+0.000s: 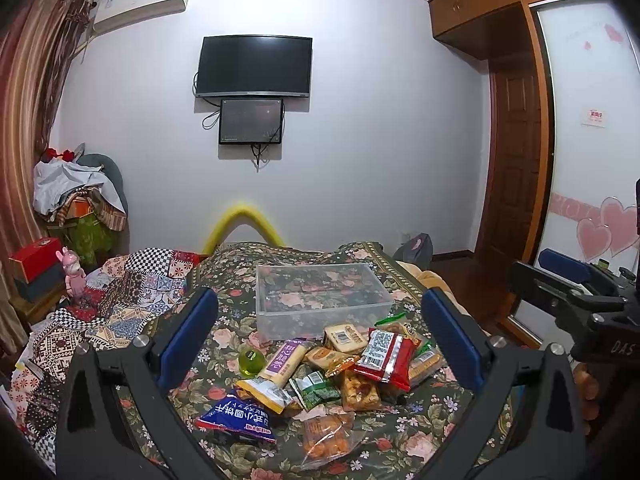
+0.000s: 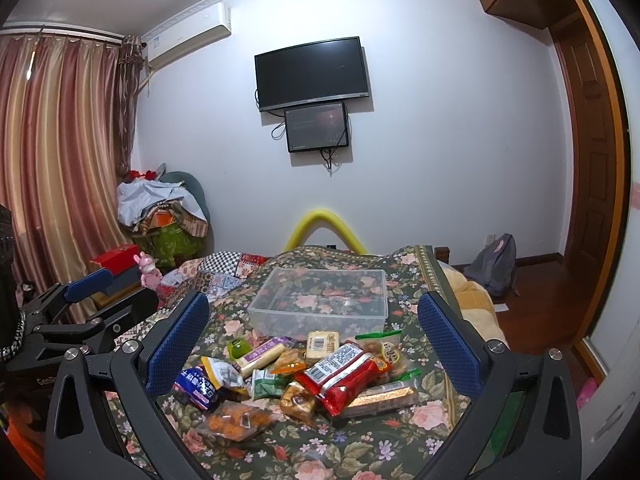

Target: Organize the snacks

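Note:
A pile of snack packets lies on a floral bedspread (image 1: 240, 320): a red packet (image 1: 386, 358) (image 2: 340, 372), a blue bag (image 1: 240, 416) (image 2: 198, 386), a purple-labelled bar (image 1: 286, 362) (image 2: 262, 354), a clear bag of orange snacks (image 1: 326, 434) (image 2: 236, 420) and a green jelly cup (image 1: 252, 359) (image 2: 240, 347). Behind the pile stands an empty clear plastic box (image 1: 320, 300) (image 2: 320, 300). My left gripper (image 1: 320, 336) is open and empty, above the pile. My right gripper (image 2: 314, 340) is open and empty too, and shows at the right edge of the left wrist view (image 1: 568, 280).
A patchwork quilt (image 1: 120, 300) covers the bed's left side. A pink toy (image 1: 74, 276) and stacked boxes (image 1: 36, 264) sit at the left by the curtain. A yellow foam tube (image 1: 244, 220) arches behind the bed. A backpack (image 2: 494, 264) leans on the far wall.

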The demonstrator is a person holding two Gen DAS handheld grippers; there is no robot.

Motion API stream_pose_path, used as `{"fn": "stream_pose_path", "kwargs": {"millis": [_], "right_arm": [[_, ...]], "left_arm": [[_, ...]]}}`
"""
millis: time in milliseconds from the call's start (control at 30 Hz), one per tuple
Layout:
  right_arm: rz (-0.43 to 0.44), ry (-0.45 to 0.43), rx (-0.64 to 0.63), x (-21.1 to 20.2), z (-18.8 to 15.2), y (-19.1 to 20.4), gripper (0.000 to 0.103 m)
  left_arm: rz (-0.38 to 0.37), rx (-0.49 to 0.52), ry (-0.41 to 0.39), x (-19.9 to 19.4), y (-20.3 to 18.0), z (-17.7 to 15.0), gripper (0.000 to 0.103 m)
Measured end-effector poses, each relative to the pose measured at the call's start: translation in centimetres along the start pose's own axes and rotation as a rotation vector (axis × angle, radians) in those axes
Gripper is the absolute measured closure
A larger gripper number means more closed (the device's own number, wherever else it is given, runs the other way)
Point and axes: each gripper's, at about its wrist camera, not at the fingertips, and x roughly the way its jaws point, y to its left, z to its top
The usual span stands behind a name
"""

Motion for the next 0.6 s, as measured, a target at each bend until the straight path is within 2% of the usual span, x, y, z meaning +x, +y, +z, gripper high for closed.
{"fn": "stream_pose_path", "kwargs": {"millis": [500, 600], "right_arm": [[0.001, 0.024, 0.011, 1.0, -0.5, -0.5, 0.000], [-0.004, 0.043, 0.010, 1.6, -1.0, -1.1, 0.000]], "left_arm": [[-0.010, 0.027, -0.014, 0.3, -0.4, -0.4, 0.000], [-0.020, 0.016, 0.012, 1.1, 0.3, -0.8, 0.006]]}}
